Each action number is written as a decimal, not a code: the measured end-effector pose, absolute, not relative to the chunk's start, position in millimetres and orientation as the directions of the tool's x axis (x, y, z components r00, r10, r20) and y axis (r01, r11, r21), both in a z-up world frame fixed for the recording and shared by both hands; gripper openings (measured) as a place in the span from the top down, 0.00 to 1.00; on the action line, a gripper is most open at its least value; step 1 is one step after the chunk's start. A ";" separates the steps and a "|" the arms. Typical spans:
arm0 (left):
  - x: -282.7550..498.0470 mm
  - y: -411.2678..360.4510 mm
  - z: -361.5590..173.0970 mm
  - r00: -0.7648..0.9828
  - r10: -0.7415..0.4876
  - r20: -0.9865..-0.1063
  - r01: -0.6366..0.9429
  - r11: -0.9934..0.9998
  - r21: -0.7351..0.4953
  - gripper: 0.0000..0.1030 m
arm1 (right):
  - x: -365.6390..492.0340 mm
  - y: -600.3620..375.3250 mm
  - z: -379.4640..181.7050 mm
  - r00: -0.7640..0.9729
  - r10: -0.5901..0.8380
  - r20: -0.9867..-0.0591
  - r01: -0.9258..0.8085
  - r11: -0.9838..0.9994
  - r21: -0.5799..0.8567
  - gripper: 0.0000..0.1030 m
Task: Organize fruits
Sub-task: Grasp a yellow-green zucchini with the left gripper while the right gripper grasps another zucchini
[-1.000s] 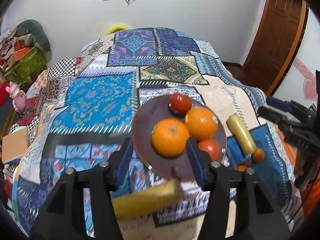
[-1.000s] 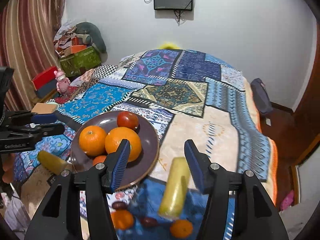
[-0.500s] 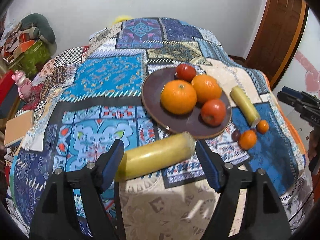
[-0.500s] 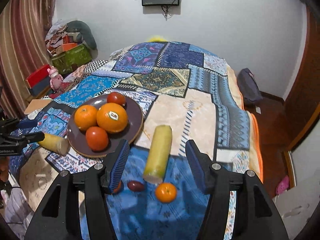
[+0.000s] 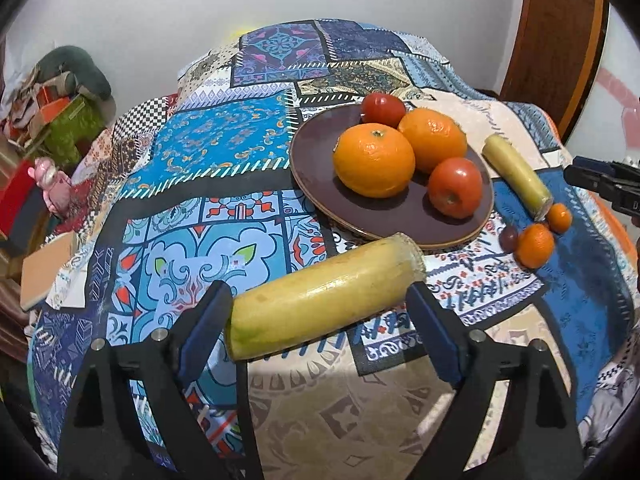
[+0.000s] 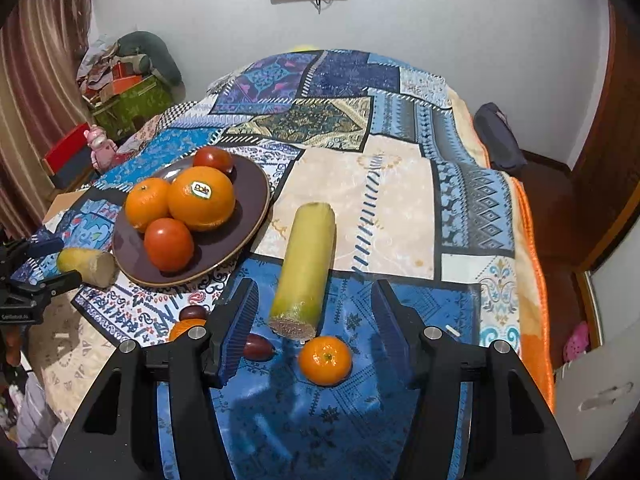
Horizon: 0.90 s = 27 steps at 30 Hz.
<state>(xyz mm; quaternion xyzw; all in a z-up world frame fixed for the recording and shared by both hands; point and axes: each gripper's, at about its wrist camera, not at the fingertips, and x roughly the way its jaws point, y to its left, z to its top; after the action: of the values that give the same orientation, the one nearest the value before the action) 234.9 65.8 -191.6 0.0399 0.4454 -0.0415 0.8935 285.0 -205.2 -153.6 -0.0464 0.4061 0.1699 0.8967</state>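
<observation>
Left gripper (image 5: 320, 320) nearer yellow stalk (image 5: 324, 296).

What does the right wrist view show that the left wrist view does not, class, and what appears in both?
Only the right wrist view shows the Dole sticker on the big orange, the striped curtain and the dark bag on the floor.

Only the left wrist view shows the wooden door.

Both show the brown plate with two oranges and two tomatoes, both yellow cylinders, loose small oranges and the patchwork blanket.
</observation>
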 end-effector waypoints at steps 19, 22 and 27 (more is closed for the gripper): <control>237.5 67.0 -195.3 0.548 -0.053 -0.835 0.169 0.984 0.049 0.11 | 319.4 -190.5 -197.4 0.512 0.296 -0.806 -0.372 0.922 0.103 0.51; 247.1 84.0 -215.7 0.447 -0.111 -0.887 0.129 0.990 -0.059 0.12 | 321.8 -185.9 -200.3 0.498 0.299 -0.814 -0.379 0.919 0.105 0.59; 240.2 87.9 -217.3 0.509 -0.114 -0.853 0.113 0.991 -0.065 0.19 | 319.6 -179.7 -200.4 0.510 0.278 -0.814 -0.391 0.918 0.068 0.61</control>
<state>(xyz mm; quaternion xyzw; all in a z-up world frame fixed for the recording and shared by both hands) 240.2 87.9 -217.3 -0.0005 0.4913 -0.0652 0.8685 319.6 -179.7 -200.4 -0.0621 0.4557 0.1931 0.8667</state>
